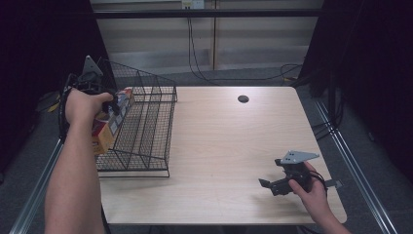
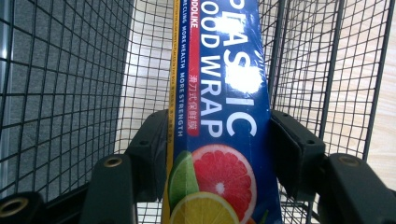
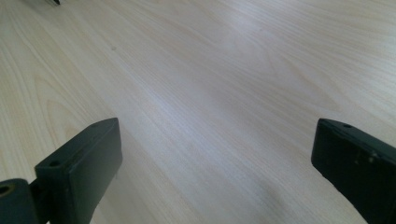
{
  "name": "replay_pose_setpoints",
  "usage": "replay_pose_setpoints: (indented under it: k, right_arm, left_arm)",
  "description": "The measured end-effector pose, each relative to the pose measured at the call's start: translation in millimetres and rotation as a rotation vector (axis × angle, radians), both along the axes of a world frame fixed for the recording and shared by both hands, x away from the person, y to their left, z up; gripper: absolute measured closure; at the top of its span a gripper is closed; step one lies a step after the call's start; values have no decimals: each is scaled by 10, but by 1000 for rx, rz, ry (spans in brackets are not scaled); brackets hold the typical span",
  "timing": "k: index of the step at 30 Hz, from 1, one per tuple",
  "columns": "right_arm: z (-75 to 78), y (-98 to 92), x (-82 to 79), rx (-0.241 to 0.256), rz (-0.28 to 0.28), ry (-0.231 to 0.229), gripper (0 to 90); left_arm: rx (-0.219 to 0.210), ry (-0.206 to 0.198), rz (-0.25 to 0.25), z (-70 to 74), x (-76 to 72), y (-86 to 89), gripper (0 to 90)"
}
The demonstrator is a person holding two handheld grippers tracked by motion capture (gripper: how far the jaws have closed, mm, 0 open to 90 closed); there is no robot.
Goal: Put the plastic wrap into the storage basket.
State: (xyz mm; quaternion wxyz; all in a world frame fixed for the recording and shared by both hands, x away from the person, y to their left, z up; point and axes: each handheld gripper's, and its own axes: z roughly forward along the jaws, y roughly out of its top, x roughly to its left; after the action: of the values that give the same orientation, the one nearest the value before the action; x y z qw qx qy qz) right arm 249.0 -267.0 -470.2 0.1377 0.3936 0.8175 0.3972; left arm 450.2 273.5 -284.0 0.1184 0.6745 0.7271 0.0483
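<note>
1. the plastic wrap box point(image 2: 224, 116) runs off the top and bottom edges of the left gripper view
2. in the high view the left hand point(image 1: 85, 105) hides part of it

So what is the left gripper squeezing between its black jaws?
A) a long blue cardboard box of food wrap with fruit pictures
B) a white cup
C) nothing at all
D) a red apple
A: in the left gripper view, the left gripper has both jaws pressed against the long blue cardboard box of food wrap, held inside the black wire basket.
</note>
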Motion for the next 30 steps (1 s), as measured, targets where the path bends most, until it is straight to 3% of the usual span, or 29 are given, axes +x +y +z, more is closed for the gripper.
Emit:
replay_pose_setpoints:
  k: [4, 6, 12, 13, 14, 15, 16, 19, 24, 30]
  right_arm:
    - [3, 2, -4, 2, 2, -1, 19]
    - [0, 9, -6, 0, 5, -5, 19]
    - [-2, 11, -6, -5, 7, -7, 19]
    - [-3, 6, -6, 0, 6, -2, 19]
    - [-3, 3, -6, -1, 4, -3, 19]
    - [-4, -1, -5, -1, 6, -3, 19]
    - [-6, -3, -5, -2, 4, -3, 19]
    - [-8, -6, -2, -2, 7, 0, 19]
    - [3, -3, -4, 1, 6, -1, 19]
    - [7, -9, -10, -8, 0, -9, 19]
  left_arm:
    - [5, -4, 6, -49, 12, 7, 424]
    - [0, 13, 10, -78, 24, 1, 418]
    - [30, 28, 19, -110, 59, 4, 405]
    - [17, -13, 28, -66, 48, 19, 400]
    - [10, -28, 27, -29, 45, 30, 400]
    - [10, -28, 27, -29, 45, 30, 398]
    - [-22, -14, 30, 23, 32, 26, 396]
    - [-19, -44, 22, 101, 18, 22, 383]
    - [-48, -42, 23, 151, 12, -26, 341]
    - [-92, -56, -15, 213, -5, -185, 316]
